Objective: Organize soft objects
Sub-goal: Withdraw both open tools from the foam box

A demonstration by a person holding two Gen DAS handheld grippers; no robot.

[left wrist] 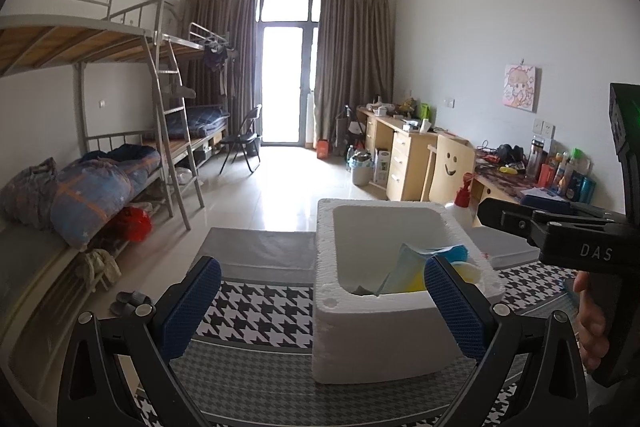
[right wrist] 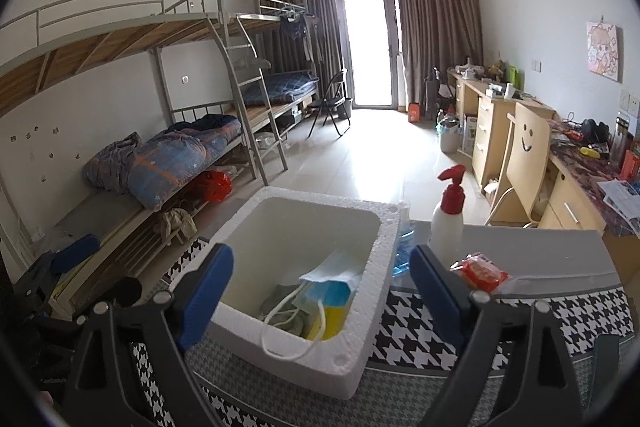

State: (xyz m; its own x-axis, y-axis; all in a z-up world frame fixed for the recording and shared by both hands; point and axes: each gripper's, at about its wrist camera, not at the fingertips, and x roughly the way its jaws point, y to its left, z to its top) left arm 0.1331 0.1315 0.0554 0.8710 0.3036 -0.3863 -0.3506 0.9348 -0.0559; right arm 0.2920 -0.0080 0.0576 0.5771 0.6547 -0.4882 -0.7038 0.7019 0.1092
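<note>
Below, item by item. Right gripper (right wrist: 322,291): pointed forward and tilted downward over the white foam box (right wrist: 362,343); its jaws were seen spread wide, with nothing gripped and no pad pressed on anything. The box's near rim was framed between the two blue pads (right wrist: 208,297). Left gripper (left wrist: 322,307): likewise tilted downward, jaws wide apart and empty, the foam box (left wrist: 372,343) lying ahead of it and toward its right finger.

Soft objects: a light blue face mask (right wrist: 334,277) with white ear loops was recorded inside the box, just ahead of the right gripper, atop a yellow item (right wrist: 334,321) and a grey-green cloth (right wrist: 282,301). One loop was draped over the near rim.

Shown by the right wrist view only: a white spray bottle with red pump (right wrist: 448,219), a blue bottle (right wrist: 404,247) touching the box's far right side, and a red packet (right wrist: 478,271) just beyond the right finger, all on the houndstooth-patterned table (right wrist: 416,331).

Shown by the left wrist view only: the right gripper's black body (left wrist: 576,231), held to the right of the box, with a person's hand (left wrist: 594,319) wrapped round its handle. The box contents were largely hidden there behind the rim and the right pad.
</note>
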